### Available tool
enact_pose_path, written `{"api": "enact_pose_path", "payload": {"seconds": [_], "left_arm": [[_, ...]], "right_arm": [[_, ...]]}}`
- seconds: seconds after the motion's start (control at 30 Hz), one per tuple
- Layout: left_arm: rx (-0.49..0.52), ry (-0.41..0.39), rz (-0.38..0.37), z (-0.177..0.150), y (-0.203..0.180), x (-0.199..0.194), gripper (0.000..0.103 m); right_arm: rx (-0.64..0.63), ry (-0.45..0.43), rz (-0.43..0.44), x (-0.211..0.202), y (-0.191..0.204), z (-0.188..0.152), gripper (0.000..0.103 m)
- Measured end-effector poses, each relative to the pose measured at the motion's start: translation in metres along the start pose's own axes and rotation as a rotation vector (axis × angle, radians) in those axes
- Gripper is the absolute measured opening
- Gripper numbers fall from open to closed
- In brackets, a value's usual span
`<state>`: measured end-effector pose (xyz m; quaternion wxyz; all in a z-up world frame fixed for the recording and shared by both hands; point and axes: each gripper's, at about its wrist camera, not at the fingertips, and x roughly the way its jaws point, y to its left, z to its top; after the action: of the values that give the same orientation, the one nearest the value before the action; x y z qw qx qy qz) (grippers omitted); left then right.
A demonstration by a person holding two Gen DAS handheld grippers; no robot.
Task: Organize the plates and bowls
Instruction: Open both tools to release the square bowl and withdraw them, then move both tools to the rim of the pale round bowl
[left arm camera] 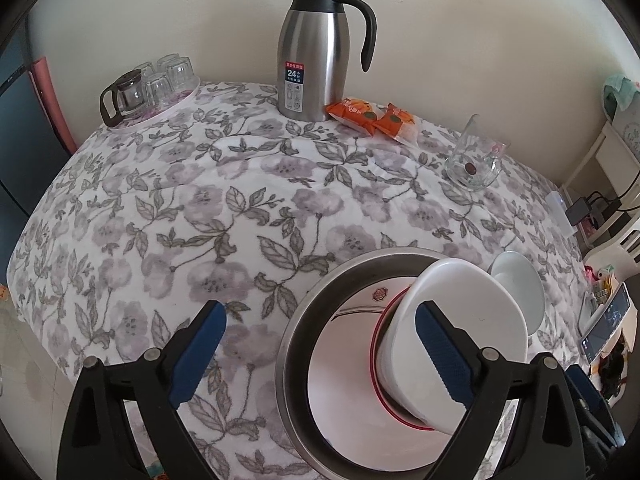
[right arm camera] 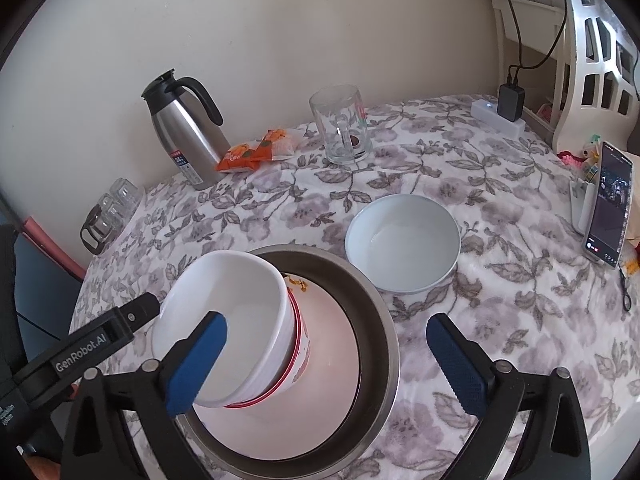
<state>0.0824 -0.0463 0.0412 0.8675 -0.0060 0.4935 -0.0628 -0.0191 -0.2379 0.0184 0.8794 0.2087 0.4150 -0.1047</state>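
A steel basin (left arm camera: 298, 332) (right arm camera: 386, 320) sits on the floral tablecloth with a white plate (left arm camera: 344, 384) (right arm camera: 336, 400) lying flat inside it. A white bowl with a red ring (left arm camera: 460, 308) (right arm camera: 224, 300) leans tilted in the basin on that plate. A second white bowl (left arm camera: 520, 284) (right arm camera: 404, 240) stands upright on the cloth just right of the basin. My left gripper (left arm camera: 320, 310) is open, its right pad in front of the tilted bowl. My right gripper (right arm camera: 326, 320) is open too, its left pad before the bowl's mouth. One left-gripper finger (right arm camera: 134, 314) reaches the bowl's rim.
At the back stand a steel thermos jug (left arm camera: 316, 60) (right arm camera: 188, 140), orange snack packs (left arm camera: 372, 116) and a glass mug (left arm camera: 476, 160) (right arm camera: 344, 128). A tray of glasses (left arm camera: 152, 88) is at the far left. A phone (right arm camera: 608, 204) and power strip (right arm camera: 500, 116) are at the right edge.
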Motion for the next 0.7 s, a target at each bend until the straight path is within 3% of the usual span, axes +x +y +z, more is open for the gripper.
{"api": "enact_pose_path", "payload": {"seconds": [0.3, 0.7], "left_arm": [[0.002, -0.010, 0.019, 0.000, 0.000, 0.000, 0.097], [0.016, -0.066, -0.053, 0.016, -0.007, -0.012, 0.097]], "right_arm": [[0.002, -0.017, 0.007, -0.002, -0.001, 0.002, 0.103], [0.060, -0.074, -0.010, -0.011, -0.029, 0.021, 0.103]]}}
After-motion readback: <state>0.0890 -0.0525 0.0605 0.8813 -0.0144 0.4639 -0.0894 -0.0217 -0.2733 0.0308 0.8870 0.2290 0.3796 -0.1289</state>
